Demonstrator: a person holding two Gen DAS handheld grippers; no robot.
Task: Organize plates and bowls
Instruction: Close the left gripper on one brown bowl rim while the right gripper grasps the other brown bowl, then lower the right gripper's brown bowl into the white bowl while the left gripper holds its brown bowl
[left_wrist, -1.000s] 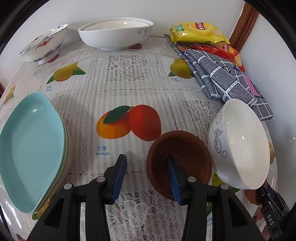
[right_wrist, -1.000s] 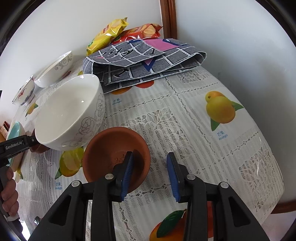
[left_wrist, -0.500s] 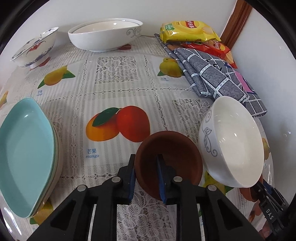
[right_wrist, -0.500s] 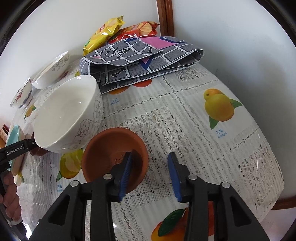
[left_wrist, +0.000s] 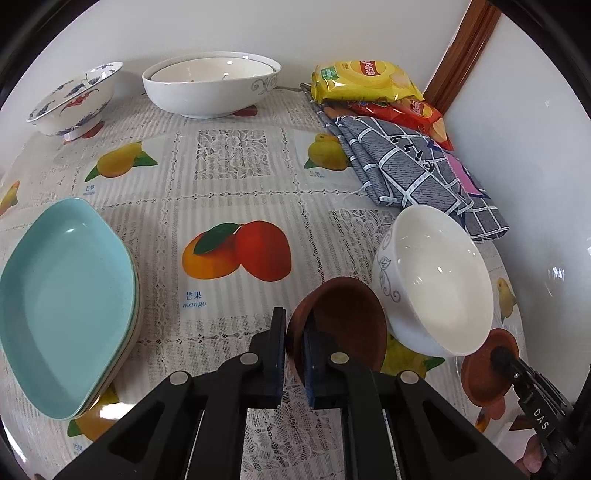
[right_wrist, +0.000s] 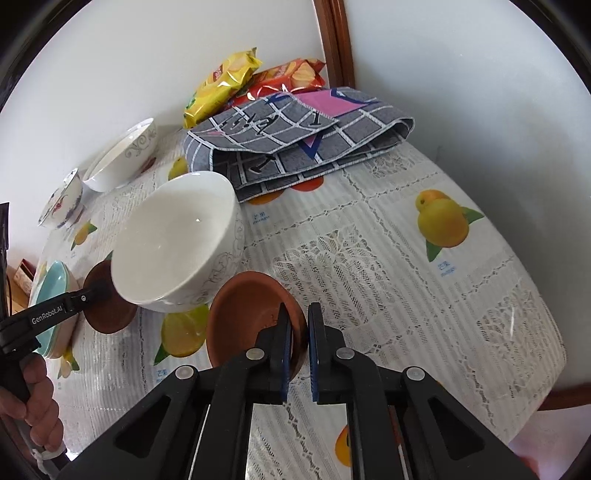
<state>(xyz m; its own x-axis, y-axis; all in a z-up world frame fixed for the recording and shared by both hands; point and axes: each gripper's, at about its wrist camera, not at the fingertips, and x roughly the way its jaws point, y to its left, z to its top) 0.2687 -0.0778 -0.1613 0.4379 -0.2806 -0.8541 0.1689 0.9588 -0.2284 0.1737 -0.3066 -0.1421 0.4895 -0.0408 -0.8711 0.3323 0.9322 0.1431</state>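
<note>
From the left wrist, the left gripper (left_wrist: 294, 341) is clamped on the near rim of a brown bowl (left_wrist: 343, 317), one finger inside, one outside, probably so it can be lifted by its edge. A white bowl (left_wrist: 436, 280) sits just beside it; teal plates (left_wrist: 62, 302) are stacked at the left.

From the right wrist, the right gripper (right_wrist: 299, 345) pinches the rim of a second brown dish (right_wrist: 251, 306) the same way, beside the white bowl (right_wrist: 177, 243), likely to stack the two.
</note>
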